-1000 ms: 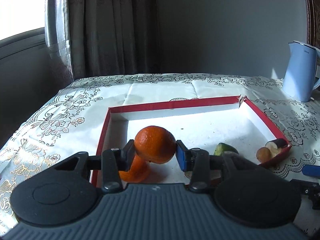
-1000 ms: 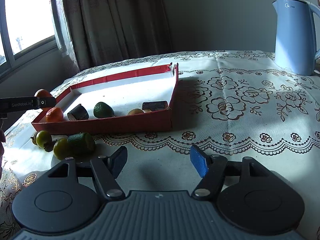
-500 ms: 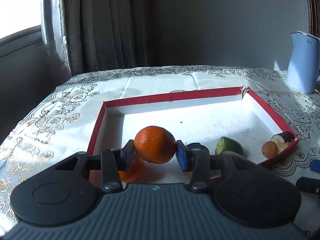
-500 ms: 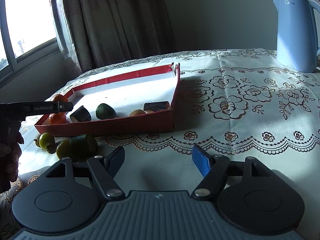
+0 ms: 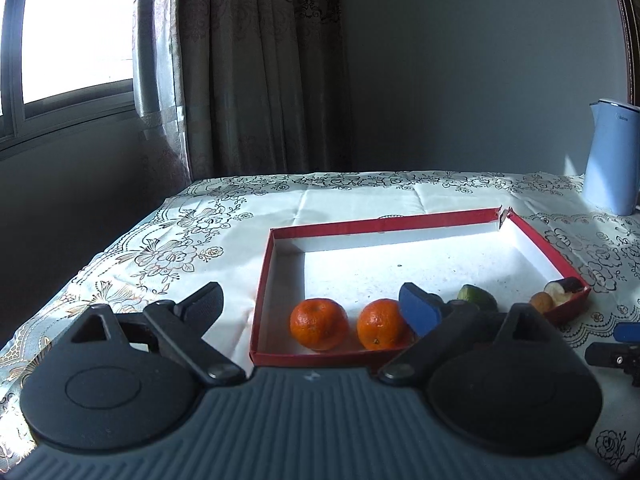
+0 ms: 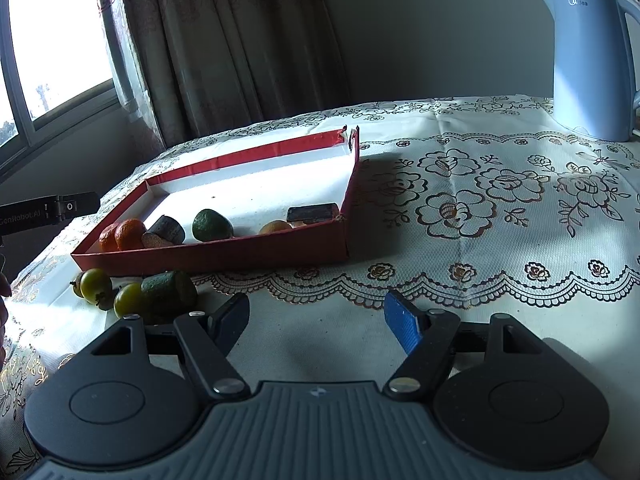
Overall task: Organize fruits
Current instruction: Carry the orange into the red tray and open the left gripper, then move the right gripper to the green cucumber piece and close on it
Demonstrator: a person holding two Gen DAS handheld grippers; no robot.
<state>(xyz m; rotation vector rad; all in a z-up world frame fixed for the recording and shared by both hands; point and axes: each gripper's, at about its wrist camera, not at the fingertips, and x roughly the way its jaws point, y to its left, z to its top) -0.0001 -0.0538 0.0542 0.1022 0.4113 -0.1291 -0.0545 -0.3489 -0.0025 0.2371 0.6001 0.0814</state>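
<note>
We note the left claw (image 5: 310, 306), clamped on a round orange mandarin (image 5: 319, 323) half a second ago, now gapes empty above the shallow red cardboard tray (image 5: 380, 224), fruit resting inside beside a second mandarin (image 5: 380, 324); right claw (image 6: 316, 316) spread idle, green fruits (image 6: 96, 285) remaining on the worktop.

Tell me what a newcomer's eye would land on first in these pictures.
Two bright oranges sit side by side at the near left corner of the red tray, between the wide-open fingers of the left gripper. The tall blue kettle stands at the table's far right. Green fruits lie on the cloth outside the tray's near wall, left of the open right gripper.
</note>
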